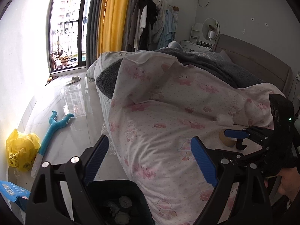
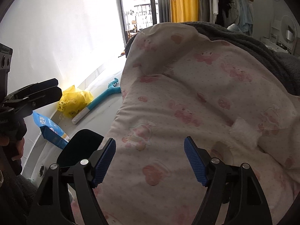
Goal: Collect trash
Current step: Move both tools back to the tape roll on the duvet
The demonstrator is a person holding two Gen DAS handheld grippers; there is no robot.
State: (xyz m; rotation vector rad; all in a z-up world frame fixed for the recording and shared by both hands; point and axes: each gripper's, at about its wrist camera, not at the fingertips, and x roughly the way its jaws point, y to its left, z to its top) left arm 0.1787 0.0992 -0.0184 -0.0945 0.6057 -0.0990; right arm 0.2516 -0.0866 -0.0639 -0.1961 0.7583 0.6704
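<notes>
My left gripper (image 1: 150, 155) is open and empty, over the edge of the pink-print duvet (image 1: 168, 112). Below it stands a black trash bin (image 1: 120, 200) with crumpled grey paper wads inside. A crumpled white wad (image 1: 225, 120) lies on the duvet to the right, and a tan tape roll (image 1: 226, 140) lies next to my right gripper (image 1: 236, 138). In the right wrist view my right gripper (image 2: 150, 161) is open and empty above the duvet (image 2: 187, 93); the white wad (image 2: 243, 131) lies to its upper right. The bin (image 2: 78, 146) and the left gripper (image 2: 43, 91) show at the left.
On the floor by the wall lie a yellow plastic bag (image 1: 20, 150), a blue plush stick (image 1: 54, 125), a blue package (image 1: 13, 193) and a slipper (image 1: 73, 80). A grey blanket (image 1: 206, 63) covers the bed's far side. A clothes rack (image 1: 150, 18) stands behind.
</notes>
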